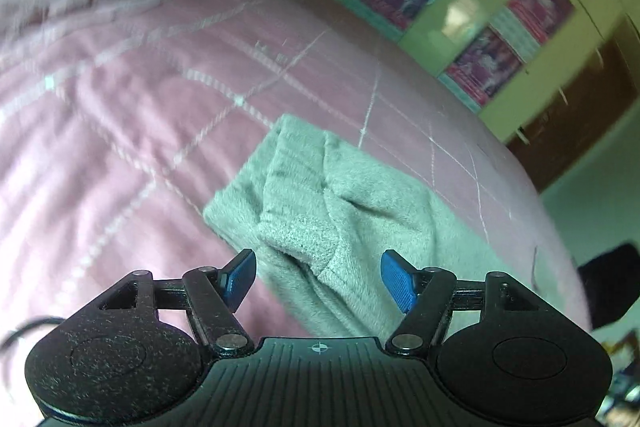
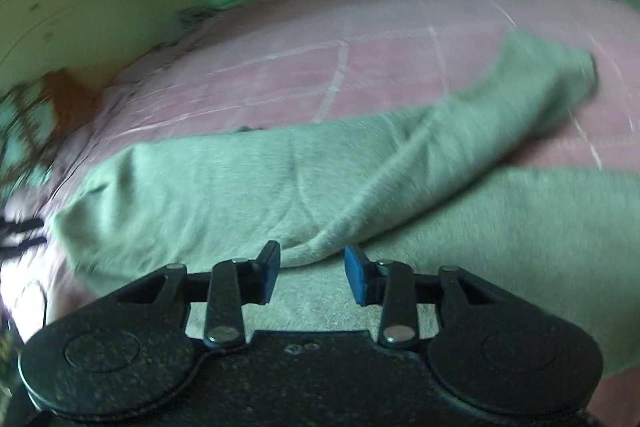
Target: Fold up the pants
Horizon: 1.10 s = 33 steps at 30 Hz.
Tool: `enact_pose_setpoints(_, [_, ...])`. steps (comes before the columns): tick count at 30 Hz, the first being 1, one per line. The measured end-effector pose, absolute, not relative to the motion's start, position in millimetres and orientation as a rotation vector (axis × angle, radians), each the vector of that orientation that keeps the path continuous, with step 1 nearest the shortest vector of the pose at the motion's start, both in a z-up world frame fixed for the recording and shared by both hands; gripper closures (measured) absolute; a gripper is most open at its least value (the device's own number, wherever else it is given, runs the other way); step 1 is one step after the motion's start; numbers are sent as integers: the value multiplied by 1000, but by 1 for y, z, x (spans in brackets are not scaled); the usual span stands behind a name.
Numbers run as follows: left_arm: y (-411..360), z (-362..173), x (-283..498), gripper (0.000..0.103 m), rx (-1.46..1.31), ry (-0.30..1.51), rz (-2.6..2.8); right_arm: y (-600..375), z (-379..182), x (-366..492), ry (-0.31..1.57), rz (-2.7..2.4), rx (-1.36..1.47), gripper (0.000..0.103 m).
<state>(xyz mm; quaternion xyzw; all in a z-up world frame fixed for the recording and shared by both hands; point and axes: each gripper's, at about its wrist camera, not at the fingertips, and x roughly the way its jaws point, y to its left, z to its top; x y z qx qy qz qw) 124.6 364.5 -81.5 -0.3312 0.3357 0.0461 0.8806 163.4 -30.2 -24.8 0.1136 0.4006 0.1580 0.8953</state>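
Pink quilted bedspread (image 1: 120, 115) fills the ground under both cameras, white stitch lines crossing it, with a yellow-green wardrobe (image 1: 472, 39) behind carrying patterned panels; the pants (image 1: 340, 195), soft grey-green fleece, lie spread on that bedspread, and both views are a little blurred.

Left gripper (image 1: 318, 277) hovers over one end of the garment, blue pads spread wide with nothing between them; below sits a ribbed band, cuff or waistband I cannot tell, doubled over and bunched into a lump; the edge there looks rumpled, not squared.

Right gripper (image 2: 312, 275) is low over the pants (image 2: 240, 179), its jaws parted at a middling gap, empty; a raised ridge of cloth runs straight toward the gap between the pads, its tip just ahead of them; one long section of fabric stretches away up and to the right, lying over the bedspread (image 2: 280, 67).

My read: this is the gather stage, both tools lining up for a pinch before a fold is carried over; the fold itself is not yet made; the next move calls for the right jaws to close on that ridge and the left to bite the ribbed edge, catching every layer; a thick fleece lump could slip from a shallow pinch, so a deep grip suits.
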Motion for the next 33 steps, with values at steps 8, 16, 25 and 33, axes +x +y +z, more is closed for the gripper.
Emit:
enact_pose_setpoints(8, [363, -96, 153, 66, -682, 756, 138, -32, -39, 190, 904, 276, 368, 62])
enact_pose_setpoints(16, [360, -60, 156, 77, -599, 707, 83, -30, -42, 196, 887, 280, 315, 95])
enact_pose_setpoints(25, [369, -86, 165, 75, -452, 873, 113, -37, -45, 103, 743, 298, 440, 92])
enact_pose_setpoints(33, [363, -84, 154, 74, -450, 833, 149, -38, -74, 105, 822, 256, 427, 88])
